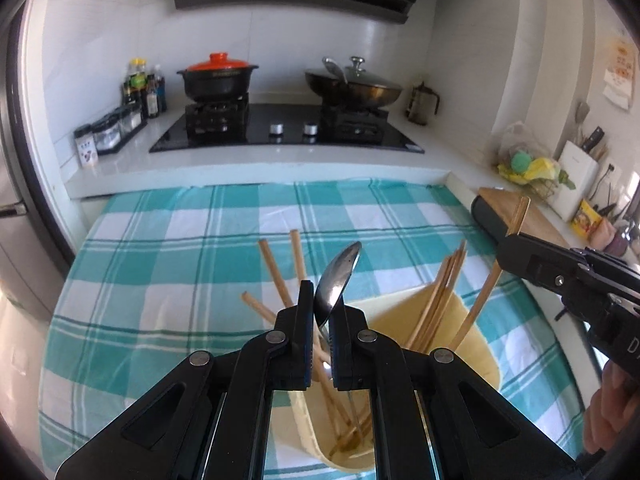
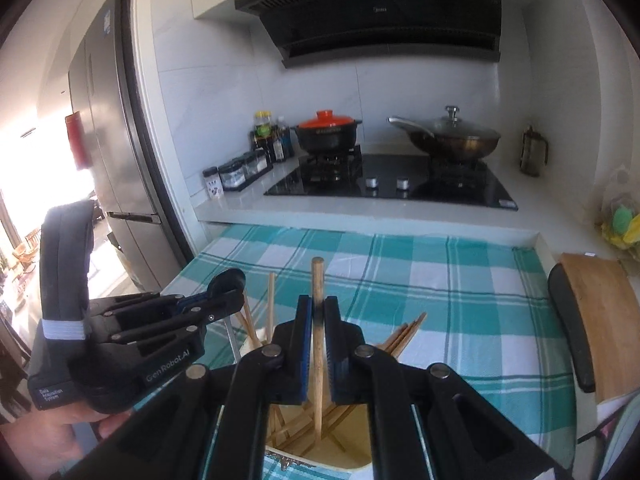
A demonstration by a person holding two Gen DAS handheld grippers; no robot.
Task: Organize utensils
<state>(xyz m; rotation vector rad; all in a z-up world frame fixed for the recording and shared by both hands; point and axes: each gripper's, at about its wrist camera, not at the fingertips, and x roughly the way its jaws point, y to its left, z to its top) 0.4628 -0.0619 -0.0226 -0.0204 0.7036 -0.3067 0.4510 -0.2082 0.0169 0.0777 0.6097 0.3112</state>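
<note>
The metal spoon point(image 1: 338, 280) stands between the fingers of the left gripper point(image 1: 323, 312), which is clamped on its handle above the cream utensil holder point(image 1: 476, 344). The right gripper point(image 2: 318, 320) is closed on one wooden chopstick point(image 2: 318, 280) over the same holder, which stands on the checked cloth point(image 1: 180, 264) with more chopsticks point(image 1: 440, 300) inside.

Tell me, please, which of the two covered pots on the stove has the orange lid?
The black casserole pot on the left burner: its lid is orange, whereas the wok on the right burner has a glass lid with a metal knob.
</note>
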